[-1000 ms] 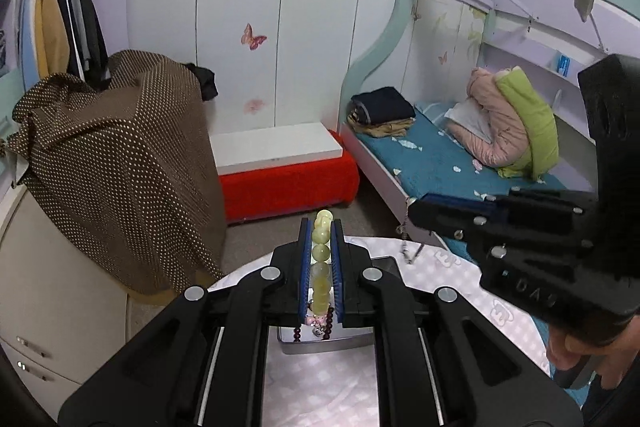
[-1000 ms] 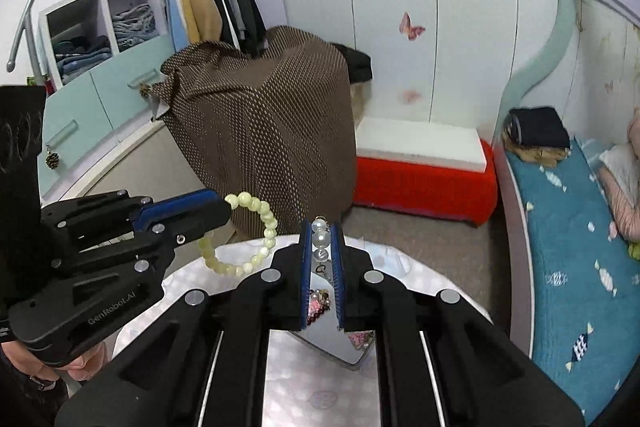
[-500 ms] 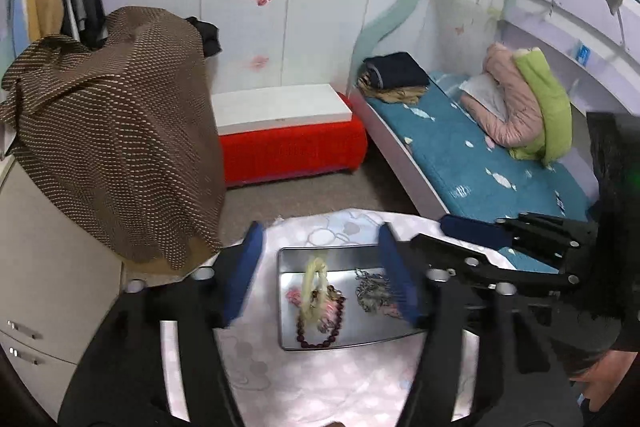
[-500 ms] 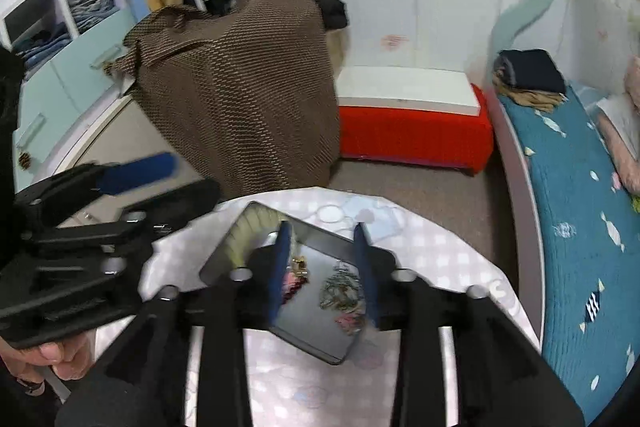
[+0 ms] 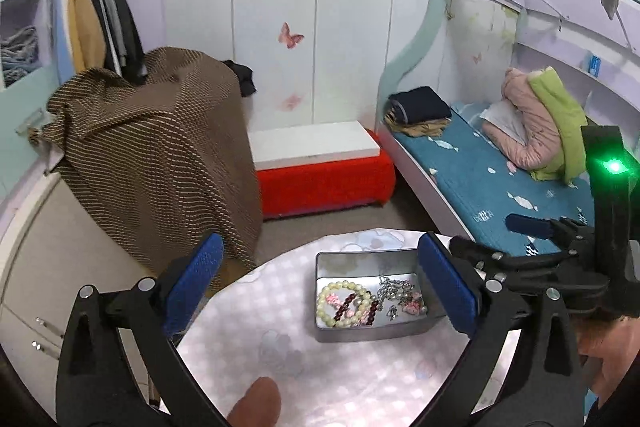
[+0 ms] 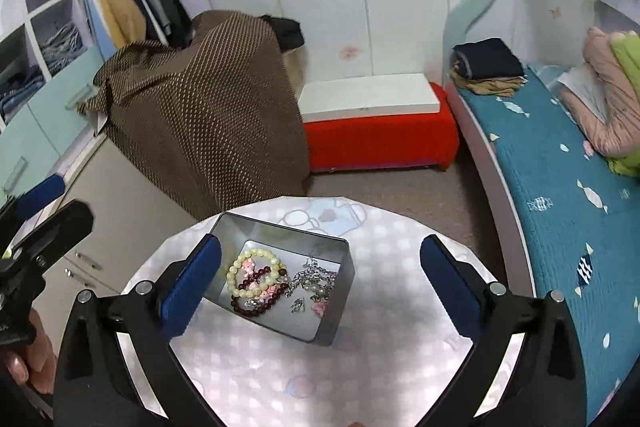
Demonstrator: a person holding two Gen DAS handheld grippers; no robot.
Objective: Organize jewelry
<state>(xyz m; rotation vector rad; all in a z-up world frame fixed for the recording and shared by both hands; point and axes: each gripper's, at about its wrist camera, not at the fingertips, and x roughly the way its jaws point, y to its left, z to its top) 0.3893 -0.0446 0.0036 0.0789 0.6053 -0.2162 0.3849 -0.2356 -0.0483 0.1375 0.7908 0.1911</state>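
Pale wardrobe doors with butterfly stickers backed the left wrist view, where a round table carried one metal tin. Inside lay a pale bead bracelet, a dark red bead bracelet and a silver chain. The left gripper stood wide open and empty above it; the right gripper reached in from the side, and only this view showed its green light.

From the right wrist, the right gripper also gaped empty over the tin, with the left gripper at the frame's edge. One brown dotted cloth and one red bench stood behind.
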